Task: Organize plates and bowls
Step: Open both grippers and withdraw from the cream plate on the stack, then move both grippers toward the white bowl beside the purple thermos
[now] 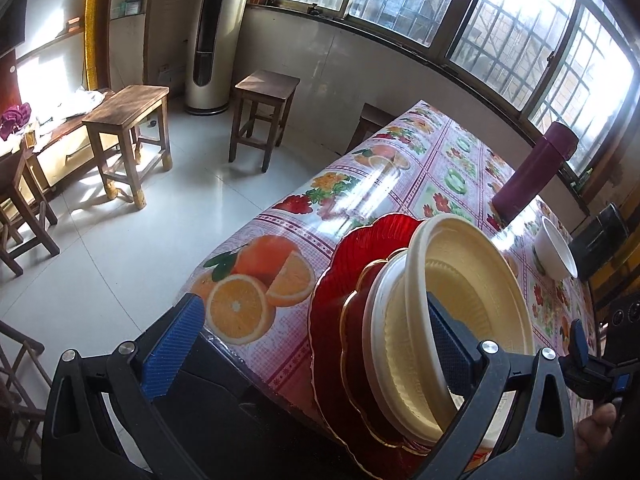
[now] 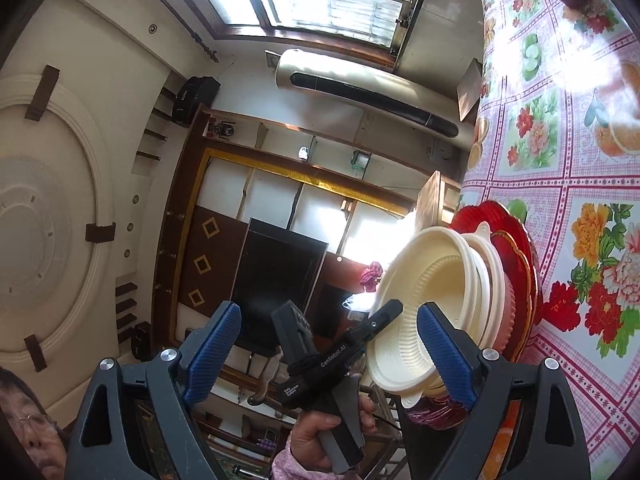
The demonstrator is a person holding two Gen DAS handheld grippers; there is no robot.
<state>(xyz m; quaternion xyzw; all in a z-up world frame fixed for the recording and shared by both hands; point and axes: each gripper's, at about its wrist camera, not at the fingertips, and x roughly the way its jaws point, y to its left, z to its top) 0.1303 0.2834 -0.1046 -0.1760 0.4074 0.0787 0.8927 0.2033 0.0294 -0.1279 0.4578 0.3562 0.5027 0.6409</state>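
Observation:
A stack sits at the table's near corner: a large red plate (image 1: 344, 264) at the bottom, a smaller gold-rimmed red plate (image 1: 356, 320), a white dish, then cream bowls (image 1: 472, 280) on top. My left gripper (image 1: 312, 348) is open wide, one finger (image 1: 448, 344) reaching inside the top cream bowl, the other off the table's edge. My right gripper (image 2: 328, 352) is also open, turned on its side; one finger (image 2: 444, 356) lies in front of the stack (image 2: 460, 300), pressing on nothing. A hand holds the left gripper (image 2: 343, 307) between those fingers. A separate white bowl (image 1: 556, 252) stands farther back.
The table (image 1: 400, 184) wears a glossy fruit-and-flower cloth. A purple flask (image 1: 532, 172) stands behind the stack near the white bowl. Wooden stools (image 1: 128, 136) (image 1: 264, 112) stand on the tiled floor to the left. A person's head shows at the lower left of the right wrist view.

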